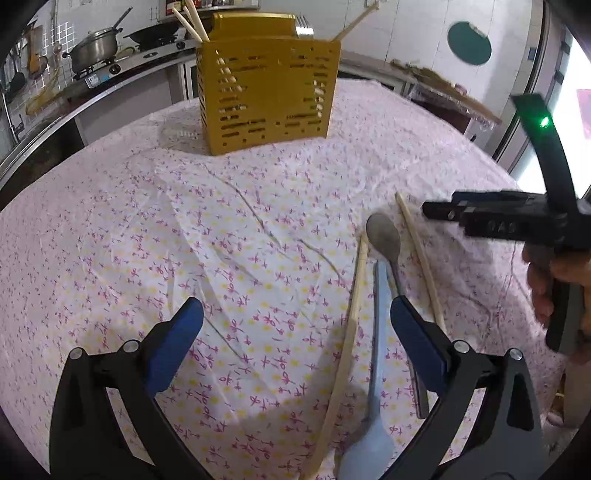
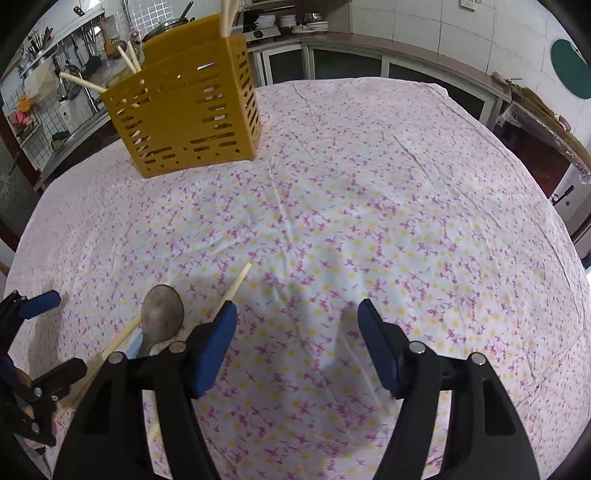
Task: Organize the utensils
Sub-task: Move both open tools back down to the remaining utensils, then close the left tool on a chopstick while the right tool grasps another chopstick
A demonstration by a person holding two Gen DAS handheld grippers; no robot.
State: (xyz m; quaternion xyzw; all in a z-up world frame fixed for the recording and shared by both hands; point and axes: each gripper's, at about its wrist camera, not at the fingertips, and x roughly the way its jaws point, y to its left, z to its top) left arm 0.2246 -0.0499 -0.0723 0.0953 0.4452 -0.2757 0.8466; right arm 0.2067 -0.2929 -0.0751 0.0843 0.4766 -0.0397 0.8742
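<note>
A yellow slotted utensil holder (image 1: 266, 92) (image 2: 184, 110) stands at the table's far side with several chopsticks in it. On the floral cloth lie a metal spoon (image 1: 384, 236) (image 2: 162, 314), a light blue utensil (image 1: 373, 369) and two loose chopsticks (image 1: 351, 332) (image 1: 421, 266). My left gripper (image 1: 295, 325) is open low over them. One chopstick and the blue utensil show between its fingers, and its right finger (image 1: 413, 332) covers the spoon's handle. My right gripper (image 2: 299, 332) (image 1: 498, 218) is open over bare cloth. Its left finger (image 2: 218, 343) overlaps a chopstick (image 2: 236, 284).
A hand (image 1: 554, 280) holds the right gripper at the right edge. Behind the table runs a kitchen counter with a pot (image 1: 96, 48) and a wok (image 1: 155, 33) on a stove. A green board (image 1: 469, 42) hangs on the wall. Floral cloth (image 2: 369, 203) covers the table.
</note>
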